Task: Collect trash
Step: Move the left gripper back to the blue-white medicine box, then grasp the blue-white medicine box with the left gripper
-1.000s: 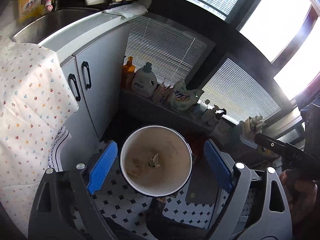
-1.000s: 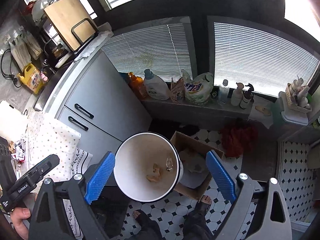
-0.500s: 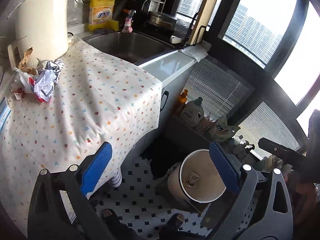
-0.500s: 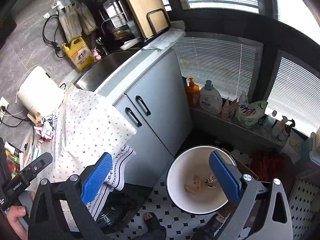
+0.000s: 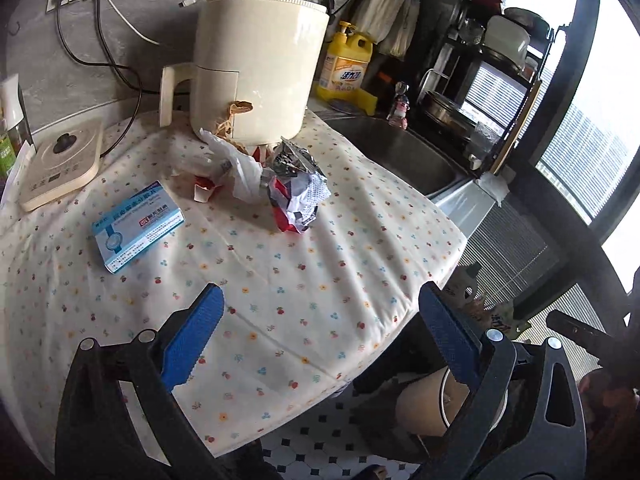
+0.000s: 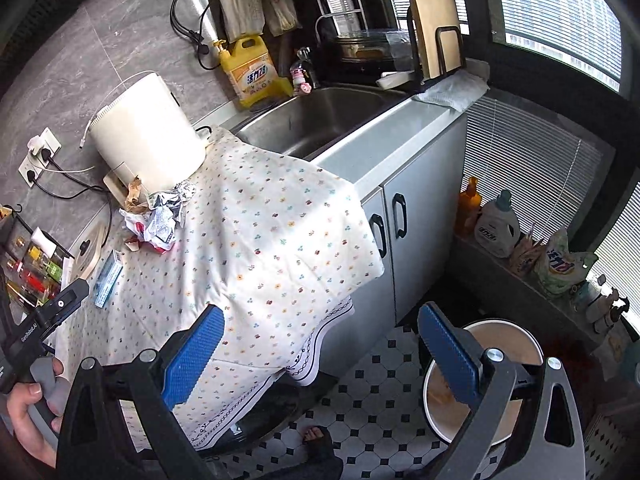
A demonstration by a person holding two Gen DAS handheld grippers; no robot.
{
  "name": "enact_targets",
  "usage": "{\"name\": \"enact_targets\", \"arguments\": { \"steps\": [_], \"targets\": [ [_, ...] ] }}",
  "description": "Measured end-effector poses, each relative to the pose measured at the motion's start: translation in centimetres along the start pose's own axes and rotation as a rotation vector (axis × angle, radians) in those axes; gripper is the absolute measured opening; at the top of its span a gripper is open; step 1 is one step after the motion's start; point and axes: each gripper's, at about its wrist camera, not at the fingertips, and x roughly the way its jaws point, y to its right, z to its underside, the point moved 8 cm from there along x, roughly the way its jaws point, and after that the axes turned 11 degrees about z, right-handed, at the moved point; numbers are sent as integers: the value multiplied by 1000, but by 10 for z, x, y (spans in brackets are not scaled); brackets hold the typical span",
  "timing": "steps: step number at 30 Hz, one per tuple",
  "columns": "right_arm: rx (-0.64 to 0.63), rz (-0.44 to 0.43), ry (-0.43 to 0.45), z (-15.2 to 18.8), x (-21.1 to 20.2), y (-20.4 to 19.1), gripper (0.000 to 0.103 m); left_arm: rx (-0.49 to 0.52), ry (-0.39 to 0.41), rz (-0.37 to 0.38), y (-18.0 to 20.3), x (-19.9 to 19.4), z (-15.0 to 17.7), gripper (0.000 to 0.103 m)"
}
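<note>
A heap of crumpled trash [image 5: 280, 184] of foil, white plastic and red-printed wrappers lies on the flowered cloth [image 5: 300, 280], against the cream appliance [image 5: 256, 64]. The same trash heap [image 6: 160, 216] shows far left in the right wrist view. A blue-and-white box [image 5: 136, 226] lies to its left. My left gripper [image 5: 320, 336] hovers open over the cloth's near edge, nothing between its blue pads. My right gripper [image 6: 320, 348] is open too, empty, over the cloth's hanging corner. The round bin [image 6: 516, 340] stands on the floor at lower right, scraps inside.
A steel sink [image 6: 320, 116] lies beyond the cloth, with a yellow detergent jug [image 5: 348, 68] and a dish rack [image 5: 480, 92] behind. A white pad-like device [image 5: 60, 164] sits at left. Grey cabinets [image 6: 404, 220], bottles on a ledge [image 6: 496, 228], and a person's foot [image 6: 316, 436] on tiled floor.
Both grippers swung up and left from above the bin to the cloth-covered counter. The bin slid to the lower right of both views; the trash heap came into view.
</note>
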Motion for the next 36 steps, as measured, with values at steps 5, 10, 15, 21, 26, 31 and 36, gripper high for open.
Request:
{"name": "enact_targets", "arguments": {
  "steps": [5,10,15,21,26,31,36],
  "targets": [
    [-25,-30,7,-3,8,-51,95,-22,21,-25,-51,-12,-11,97],
    [-45,-74,4,-9,22,-102,93,-24,35,-40,-97,-15,-20,97],
    [-49,-93,-17,-15,38,-146,85,-46,30,-48,-137,-14,-31,97],
    [-50,-101,-13,-24,49,-182,85,-27,8,-57,-170,-6,-44,97],
    [-40,-106,-25,-28,57,-201,85,-28,-30,-45,-186,12,-47,97],
    [-27,-86,-37,-29,63,-205,85,-24,-67,-23,-196,37,-53,97],
    [-11,-55,-44,-30,66,-198,86,-51,-99,5,-205,63,-56,97]
  ]
}}
